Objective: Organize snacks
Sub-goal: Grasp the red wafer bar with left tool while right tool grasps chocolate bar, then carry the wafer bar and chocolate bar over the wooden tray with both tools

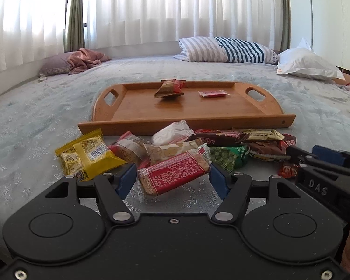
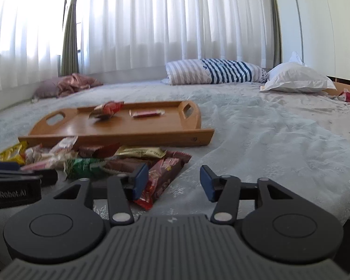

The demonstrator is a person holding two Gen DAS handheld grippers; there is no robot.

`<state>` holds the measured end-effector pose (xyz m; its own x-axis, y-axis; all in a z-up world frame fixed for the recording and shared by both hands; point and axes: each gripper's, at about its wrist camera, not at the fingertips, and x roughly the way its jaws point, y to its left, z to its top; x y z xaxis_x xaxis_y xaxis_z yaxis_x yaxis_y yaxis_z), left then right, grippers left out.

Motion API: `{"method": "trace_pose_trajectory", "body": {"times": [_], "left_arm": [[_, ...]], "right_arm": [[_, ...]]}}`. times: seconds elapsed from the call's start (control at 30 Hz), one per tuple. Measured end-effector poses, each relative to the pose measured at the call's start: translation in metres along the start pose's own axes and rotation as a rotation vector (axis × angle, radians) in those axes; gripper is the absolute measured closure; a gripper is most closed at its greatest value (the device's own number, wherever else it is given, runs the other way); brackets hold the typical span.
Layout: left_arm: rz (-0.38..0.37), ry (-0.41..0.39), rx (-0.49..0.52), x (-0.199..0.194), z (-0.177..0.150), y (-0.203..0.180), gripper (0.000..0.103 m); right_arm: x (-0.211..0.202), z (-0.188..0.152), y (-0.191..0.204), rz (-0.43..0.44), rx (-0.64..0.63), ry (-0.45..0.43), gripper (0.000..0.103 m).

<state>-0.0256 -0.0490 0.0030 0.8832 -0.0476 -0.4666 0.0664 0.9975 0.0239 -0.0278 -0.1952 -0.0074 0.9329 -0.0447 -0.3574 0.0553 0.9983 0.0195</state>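
A wooden tray lies on the bed with a brown-red packet and a flat red packet in it. In front of the tray is a pile of snacks: a yellow packet, a white one, a green one and brown bars. My left gripper has a red snack packet between its blue pads, which touch both ends. My right gripper is open; a brown-red bar lies against its left pad, apart from the right pad.
A pale patterned bedspread covers the bed. Beyond the tray are a striped pillow, a white pillow and a pink cloth on a mauve cushion. White curtains hang behind. A small red item lies at the far right.
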Motion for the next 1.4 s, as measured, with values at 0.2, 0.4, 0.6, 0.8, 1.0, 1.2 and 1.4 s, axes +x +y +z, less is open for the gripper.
{"method": "trace_pose_trajectory", "body": {"times": [0.2,0.4,0.6,0.8,1.0,1.2,1.4], "left_arm": [[0.017,-0.013,-0.012,-0.003,0.005,0.005,0.037],[0.020,-0.023,-0.021,-0.005,0.009,0.007,0.037],[0.009,-0.009,-0.019,-0.003,0.015,0.010,0.037],[-0.013,-0.018,-0.027,-0.001,0.027,0.016,0.037],[-0.060,-0.011,-0.056,0.007,0.042,0.025,0.038],[-0.103,-0.016,-0.039,0.015,0.061,0.030,0.038],[-0.132,-0.060,-0.033,0.026,0.094,0.040,0.038]], "right_arm": [[0.012,0.007,0.017,-0.017,-0.036,0.032,0.067],[0.026,0.011,0.023,-0.064,-0.033,0.060,0.066],[0.028,0.011,0.017,-0.057,-0.032,0.073,0.062],[0.029,0.018,0.002,-0.030,0.019,0.091,0.070],[0.016,0.022,-0.012,-0.066,0.077,0.041,0.072],[0.014,0.037,-0.027,-0.051,0.079,0.004,0.072],[0.034,0.067,-0.042,0.068,0.110,-0.029,0.072]]}}
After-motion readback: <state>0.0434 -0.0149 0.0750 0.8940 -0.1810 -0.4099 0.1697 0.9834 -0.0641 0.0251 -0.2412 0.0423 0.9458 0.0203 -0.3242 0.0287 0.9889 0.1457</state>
